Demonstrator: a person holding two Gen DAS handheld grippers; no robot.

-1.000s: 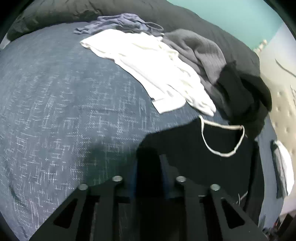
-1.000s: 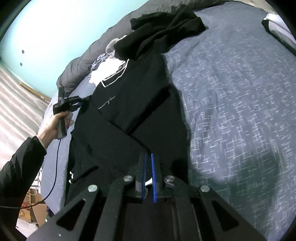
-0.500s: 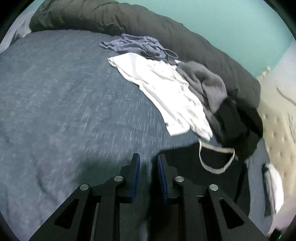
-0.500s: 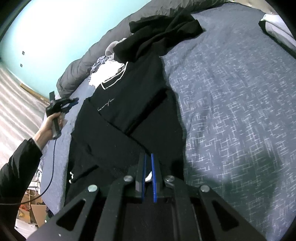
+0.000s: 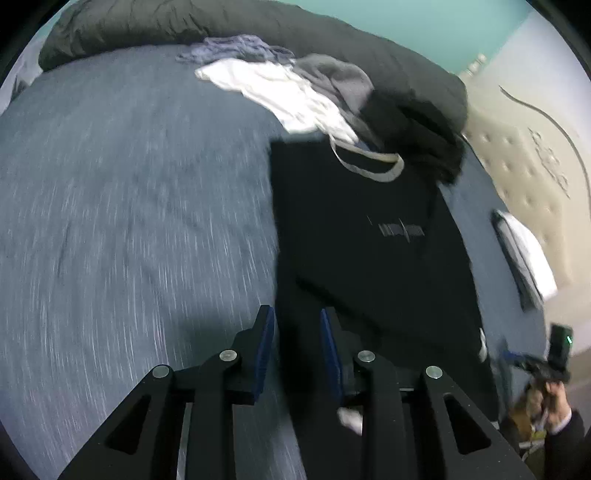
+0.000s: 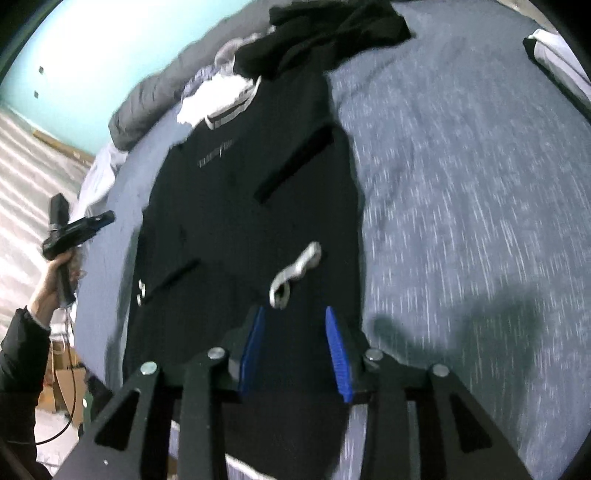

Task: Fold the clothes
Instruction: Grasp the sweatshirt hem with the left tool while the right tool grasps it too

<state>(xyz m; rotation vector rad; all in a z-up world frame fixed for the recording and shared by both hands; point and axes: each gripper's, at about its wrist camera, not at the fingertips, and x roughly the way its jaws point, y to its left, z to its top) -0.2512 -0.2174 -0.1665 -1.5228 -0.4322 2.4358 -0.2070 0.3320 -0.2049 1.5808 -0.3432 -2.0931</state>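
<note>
A black shirt with a white collar and a small chest logo lies flat on the blue bedspread, in the left wrist view [image 5: 369, 236] and the right wrist view [image 6: 236, 206]. Its sleeves are folded inward. A white tag [image 6: 295, 273] lies on its lower part. My left gripper [image 5: 297, 332] is open and empty above the shirt's left hem edge. My right gripper [image 6: 295, 332] is open and empty above the shirt's lower right. The left gripper also shows in the right wrist view [image 6: 107, 218], held off the bed's side.
A pile of clothes sits beyond the shirt: a white top [image 5: 288, 96], a grey garment [image 5: 340, 81], a black garment [image 5: 417, 147] and a bluish one [image 5: 236, 48]. A dark rolled duvet [image 5: 221, 26] lines the far edge. A folded white item [image 5: 524, 251] lies at the right.
My right gripper opened and let go of the shirt, drawing back. My left gripper opened wider and pulled back from the collar end toward the shirt's hem.
</note>
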